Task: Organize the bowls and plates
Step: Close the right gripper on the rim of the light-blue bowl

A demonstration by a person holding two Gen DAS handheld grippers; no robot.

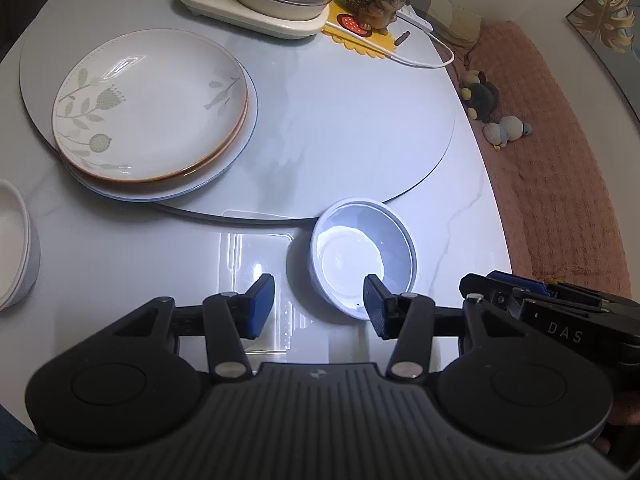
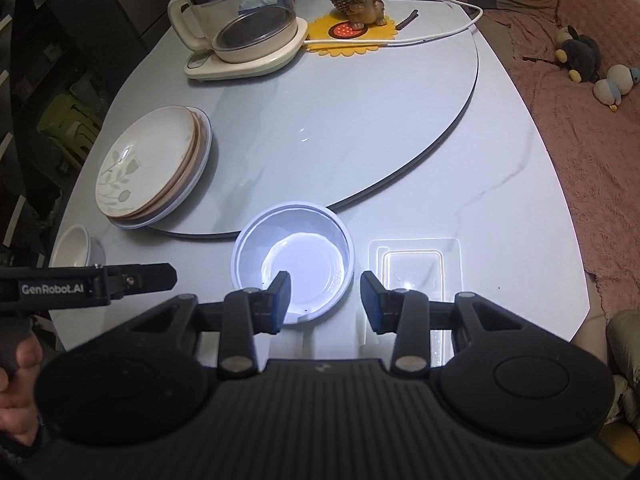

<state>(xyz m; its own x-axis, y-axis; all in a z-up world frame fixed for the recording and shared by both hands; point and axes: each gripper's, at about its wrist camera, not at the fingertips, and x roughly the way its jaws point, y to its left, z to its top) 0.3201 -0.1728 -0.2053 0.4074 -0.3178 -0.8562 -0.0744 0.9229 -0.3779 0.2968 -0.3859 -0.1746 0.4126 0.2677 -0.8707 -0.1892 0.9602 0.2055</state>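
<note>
From the left wrist view, the left gripper point(image 1: 320, 304) hangs over the marble table point(image 1: 120, 248) with its jaws partly apart and nothing between the pads. Its right finger point(image 1: 376, 306) overlaps the near rim of a small white bowl point(image 1: 362, 256), which sits just beside the edge of the round turntable point(image 1: 340, 120). A stack of plates point(image 1: 150, 108), the top one with a leaf pattern, rests on the turntable's left side. A second white bowl point(image 1: 14, 244) shows at the left edge.

From the right wrist view, the right gripper point(image 2: 325, 300) is also partly open and empty. Its left finger point(image 2: 280, 300) lies over the small white bowl point(image 2: 294, 256); whether it touches cannot be told. A glass kettle point(image 2: 240, 16) stands at the far end.
</note>
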